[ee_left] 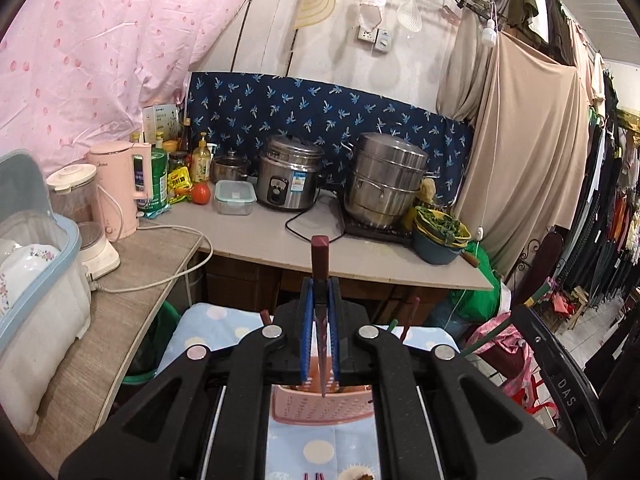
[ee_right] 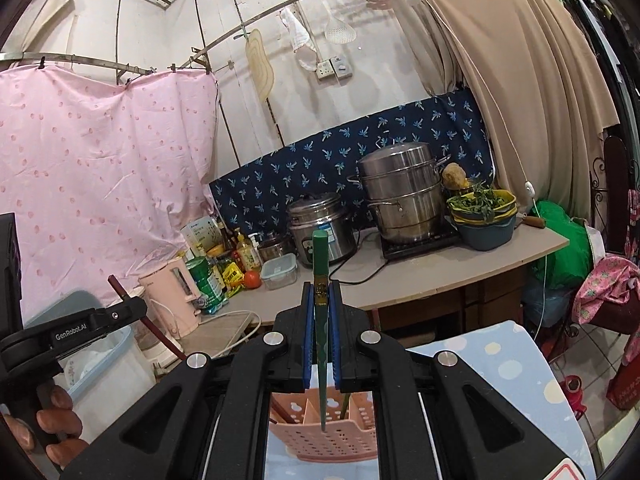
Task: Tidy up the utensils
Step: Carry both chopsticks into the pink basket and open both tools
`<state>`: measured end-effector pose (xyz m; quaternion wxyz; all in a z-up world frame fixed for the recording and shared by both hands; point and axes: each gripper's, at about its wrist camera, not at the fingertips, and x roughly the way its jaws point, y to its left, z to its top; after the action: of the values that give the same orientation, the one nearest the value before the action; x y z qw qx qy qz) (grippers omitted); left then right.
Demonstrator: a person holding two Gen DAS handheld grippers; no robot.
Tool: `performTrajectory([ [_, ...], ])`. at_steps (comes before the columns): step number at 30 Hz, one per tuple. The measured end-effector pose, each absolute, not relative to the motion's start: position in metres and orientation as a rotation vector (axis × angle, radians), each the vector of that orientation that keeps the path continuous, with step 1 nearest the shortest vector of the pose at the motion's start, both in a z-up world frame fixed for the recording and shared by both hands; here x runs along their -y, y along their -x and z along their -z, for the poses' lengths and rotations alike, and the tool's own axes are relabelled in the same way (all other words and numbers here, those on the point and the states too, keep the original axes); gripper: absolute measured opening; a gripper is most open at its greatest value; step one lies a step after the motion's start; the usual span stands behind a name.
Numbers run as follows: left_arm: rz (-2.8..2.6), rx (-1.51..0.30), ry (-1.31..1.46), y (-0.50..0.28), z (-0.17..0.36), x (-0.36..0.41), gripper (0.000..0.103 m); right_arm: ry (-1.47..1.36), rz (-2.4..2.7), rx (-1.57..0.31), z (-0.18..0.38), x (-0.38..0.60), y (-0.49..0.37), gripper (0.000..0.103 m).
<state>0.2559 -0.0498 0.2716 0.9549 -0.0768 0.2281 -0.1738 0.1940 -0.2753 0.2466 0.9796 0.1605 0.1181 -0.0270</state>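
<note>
My left tongs (ee_left: 320, 312) are clenched on a dark red chopstick (ee_left: 320, 280), held upright with its tip pointing down over the pink perforated utensil holder (ee_left: 320, 406). My right tongs (ee_right: 320, 320) grip a green chopstick (ee_right: 321, 292) the same way, tip down inside the utensil holder (ee_right: 324, 436) (a divided basket; other sticks already stand in it). The holder sits on a light blue dotted cloth (ee_right: 500, 364). From the right wrist view I see the left tongs (ee_right: 132, 304) at the left edge, red chopstick (ee_right: 120, 292) slanting through them. Behind, the tabletop (ee_left: 360, 256) carries a rice cooker (ee_left: 290, 178), a steel steamer pot (ee_left: 386, 180) and a pink kettle (ee_left: 120, 186).
</note>
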Motion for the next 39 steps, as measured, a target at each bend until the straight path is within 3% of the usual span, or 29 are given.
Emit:
performTrajectory([
  [25,0.327,-0.574,0.169,-0.328,-0.204,0.057,0.007,-0.357,0.084,-0.412,-0.171,0.277,-0.275,0.007],
  [34,0.313,-0.623,0.193,-0.336,-0.189,0.058,0.008,-0.363,0.086,-0.436,-0.161,0.282,-0.275,0.014],
  [39,0.31,-0.627,0.18,-0.335,-0.189,0.06,0.019,-0.363,0.089,-0.432,-0.161,0.282,-0.275,0.019],
])
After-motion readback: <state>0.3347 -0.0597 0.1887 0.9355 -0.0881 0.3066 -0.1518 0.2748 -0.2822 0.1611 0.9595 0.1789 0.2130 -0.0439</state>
